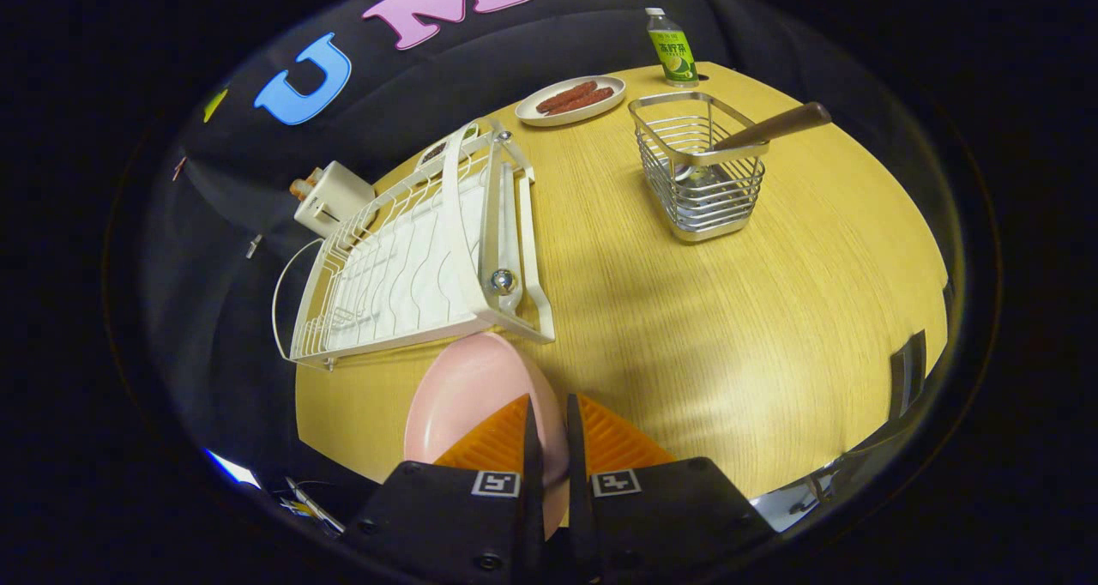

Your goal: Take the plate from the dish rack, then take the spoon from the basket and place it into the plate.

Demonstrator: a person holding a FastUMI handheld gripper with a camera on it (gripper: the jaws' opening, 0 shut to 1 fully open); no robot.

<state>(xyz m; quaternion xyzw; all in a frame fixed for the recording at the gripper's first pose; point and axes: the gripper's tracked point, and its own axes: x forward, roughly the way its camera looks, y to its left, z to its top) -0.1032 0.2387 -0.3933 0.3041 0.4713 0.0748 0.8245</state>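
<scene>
My gripper (549, 435) is shut on the rim of a pink plate (467, 396), which I hold just in front of the near end of the white dish rack (412, 259), above the wooden table (686, 310). Whether the plate touches the table cannot be told. Beyond the fingers and to the right stands a wire basket (699, 169). A spoon with a brown wooden handle (772, 126) leans in it, handle sticking out over the basket's right rim.
At the table's far side sit a white plate with sausages (570, 100) and a green-labelled bottle (672, 49). A white boxy appliance (330, 197) stands behind the rack. Bare tabletop lies between the rack and the basket.
</scene>
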